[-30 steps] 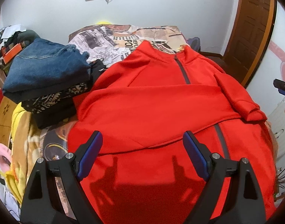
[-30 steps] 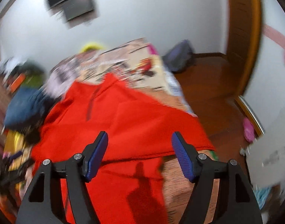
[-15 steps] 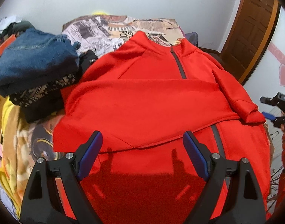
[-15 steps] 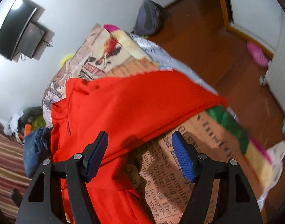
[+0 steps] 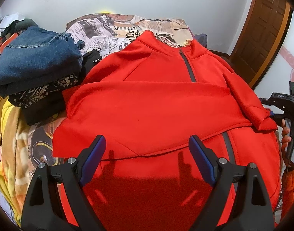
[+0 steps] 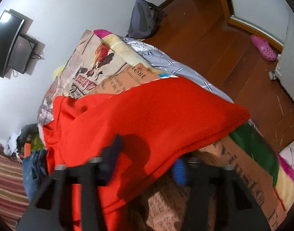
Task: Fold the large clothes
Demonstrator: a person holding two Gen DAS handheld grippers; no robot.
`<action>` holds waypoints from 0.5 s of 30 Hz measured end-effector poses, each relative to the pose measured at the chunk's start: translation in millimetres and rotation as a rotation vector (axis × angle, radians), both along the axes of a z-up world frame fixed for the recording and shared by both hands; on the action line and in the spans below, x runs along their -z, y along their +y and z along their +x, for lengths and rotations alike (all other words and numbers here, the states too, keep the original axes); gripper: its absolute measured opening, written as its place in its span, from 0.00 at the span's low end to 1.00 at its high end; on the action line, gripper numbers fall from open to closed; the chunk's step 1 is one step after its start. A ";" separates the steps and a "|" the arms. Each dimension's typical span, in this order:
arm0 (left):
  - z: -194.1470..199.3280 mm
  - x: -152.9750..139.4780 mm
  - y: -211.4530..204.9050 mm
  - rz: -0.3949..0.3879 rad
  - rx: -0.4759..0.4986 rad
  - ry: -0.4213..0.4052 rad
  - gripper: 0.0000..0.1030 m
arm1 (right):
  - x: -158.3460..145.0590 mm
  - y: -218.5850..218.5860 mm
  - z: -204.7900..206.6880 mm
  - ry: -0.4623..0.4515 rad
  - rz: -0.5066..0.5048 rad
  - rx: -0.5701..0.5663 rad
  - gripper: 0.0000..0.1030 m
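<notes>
- The bed (image 5: 112, 27), covered in a newspaper-print quilt, was my landmark; the big red fleece zip-neck jacket (image 5: 158, 107) lay flat across most of it, collar toward the far headboard end.
- On the jacket, one sleeve (image 5: 147, 115) was already folded across the chest from the side nearer the stack of folded clothes, so I judged the first fold done.
- The other sleeve (image 5: 249, 100) hung down the bed's door-side edge, not yet brought in; I judged it the step in hand, with the body folds left to do.
- The stack of folded clothes, blue denim on top (image 5: 33, 59), sat on the bed beside the jacket's shoulder, just touching it.
- My left gripper (image 5: 147, 150) hovered over the jacket's lower half with its jaws spread wide and nothing between them.
- My right gripper (image 6: 147, 154) was at the bed's door-side edge; its jaws had just been closing, with the red sleeve edge (image 6: 166, 146) between them. Blur kept me from telling whether the pads pressed the cloth yet.
</notes>
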State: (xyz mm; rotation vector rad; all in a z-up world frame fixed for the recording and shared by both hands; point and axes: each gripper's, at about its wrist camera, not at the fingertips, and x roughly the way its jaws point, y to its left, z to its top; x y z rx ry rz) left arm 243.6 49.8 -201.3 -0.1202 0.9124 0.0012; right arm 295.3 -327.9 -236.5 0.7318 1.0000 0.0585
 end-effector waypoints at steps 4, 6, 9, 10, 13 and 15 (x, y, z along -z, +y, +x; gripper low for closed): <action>-3.2 -2.3 2.7 0.012 -0.006 -0.013 0.85 | -22.4 7.7 -1.7 -0.063 -0.064 -0.017 0.10; -5.2 -3.3 5.4 0.016 -0.014 -0.020 0.85 | -39.8 14.5 -4.9 -0.112 -0.115 -0.029 0.10; -8.6 -4.3 10.6 0.004 -0.024 -0.024 0.85 | -73.5 30.7 -13.5 -0.207 -0.191 -0.068 0.09; -10.1 -4.8 13.0 0.001 -0.029 -0.026 0.85 | -82.3 36.1 -14.9 -0.232 -0.206 -0.083 0.09; -14.7 -6.5 18.2 -0.003 -0.039 -0.035 0.85 | -112.7 59.4 -21.7 -0.320 -0.231 -0.152 0.09; -17.8 -8.1 22.5 -0.008 -0.047 -0.043 0.85 | -130.9 78.6 -24.1 -0.368 -0.228 -0.211 0.09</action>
